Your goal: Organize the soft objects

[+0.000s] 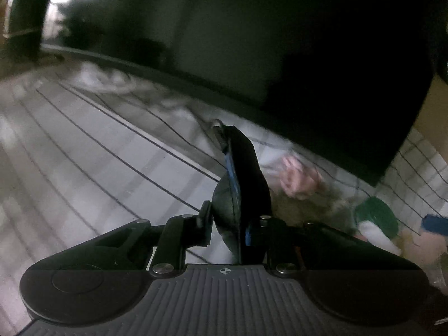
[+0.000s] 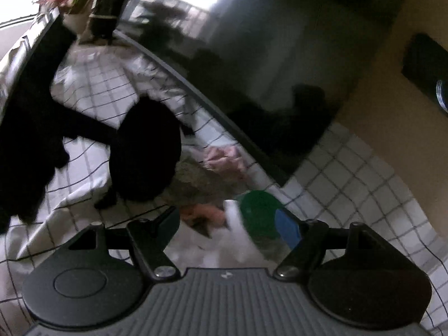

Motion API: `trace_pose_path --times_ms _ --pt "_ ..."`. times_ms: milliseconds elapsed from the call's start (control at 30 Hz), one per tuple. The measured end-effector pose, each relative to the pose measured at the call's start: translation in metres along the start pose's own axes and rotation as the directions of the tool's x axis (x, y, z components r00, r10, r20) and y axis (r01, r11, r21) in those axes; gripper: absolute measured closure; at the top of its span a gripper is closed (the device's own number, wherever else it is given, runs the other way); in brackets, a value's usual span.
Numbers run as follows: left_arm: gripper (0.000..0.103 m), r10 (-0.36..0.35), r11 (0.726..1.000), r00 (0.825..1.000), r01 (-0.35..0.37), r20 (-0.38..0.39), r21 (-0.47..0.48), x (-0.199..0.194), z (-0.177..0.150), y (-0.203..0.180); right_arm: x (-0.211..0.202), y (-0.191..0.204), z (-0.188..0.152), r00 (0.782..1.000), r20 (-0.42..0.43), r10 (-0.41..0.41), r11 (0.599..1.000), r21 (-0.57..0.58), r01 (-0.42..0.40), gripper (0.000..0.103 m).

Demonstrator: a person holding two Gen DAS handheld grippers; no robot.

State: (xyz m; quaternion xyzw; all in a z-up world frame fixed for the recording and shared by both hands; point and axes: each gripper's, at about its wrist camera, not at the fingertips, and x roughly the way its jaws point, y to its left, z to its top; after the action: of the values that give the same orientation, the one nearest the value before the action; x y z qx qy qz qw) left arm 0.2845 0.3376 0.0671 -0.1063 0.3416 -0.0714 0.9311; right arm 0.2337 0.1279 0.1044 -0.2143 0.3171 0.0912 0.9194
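Both grippers point down at a checked sheet, soft things heaped ahead.

Nearest, the left gripper (image 1: pixel 238 184) has its jaws nearly together, pinching a dark soft piece (image 1: pixel 246 179) that stands up between them (blurred, so I cannot name it). Right of it, the right gripper (image 2: pixel 232 224) stands spread with nothing gripped, over the pile: pink cloth (image 2: pixel 221 155), olive fabric (image 2: pixel 196 179), an orange scrap (image 2: pixel 207 212), a green-and-white toy (image 2: pixel 257 212). Checked sheet (image 2: pixel 350 173) lies beneath; a glossy black panel (image 2: pixel 280 56) walls off the far side.
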Motion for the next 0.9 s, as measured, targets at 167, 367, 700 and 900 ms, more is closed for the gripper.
trace_pose_path --times_ms 167,367,700,900 --pt "0.079 0.039 0.999 0.997 -0.038 0.071 -0.019 -0.021 0.012 0.022 0.025 0.017 0.016 0.998 -0.017 0.065 0.998 0.009 -0.064 0.033" --pt "0.079 0.038 0.998 0.996 -0.035 0.075 -0.046 -0.030 0.012 0.034 0.087 0.037 0.038 0.997 -0.077 0.016 0.997 0.073 -0.011 0.048" --pt "0.079 0.009 0.995 0.999 -0.005 0.045 -0.097 -0.030 -0.001 0.054 0.147 0.046 0.038 0.982 -0.190 -0.016 0.993 0.114 0.038 0.084" --pt "0.079 0.001 0.995 0.999 0.003 0.045 -0.096 -0.027 0.002 0.053 0.099 0.055 0.029 0.988 -0.061 0.141 0.989 0.050 -0.138 0.090"
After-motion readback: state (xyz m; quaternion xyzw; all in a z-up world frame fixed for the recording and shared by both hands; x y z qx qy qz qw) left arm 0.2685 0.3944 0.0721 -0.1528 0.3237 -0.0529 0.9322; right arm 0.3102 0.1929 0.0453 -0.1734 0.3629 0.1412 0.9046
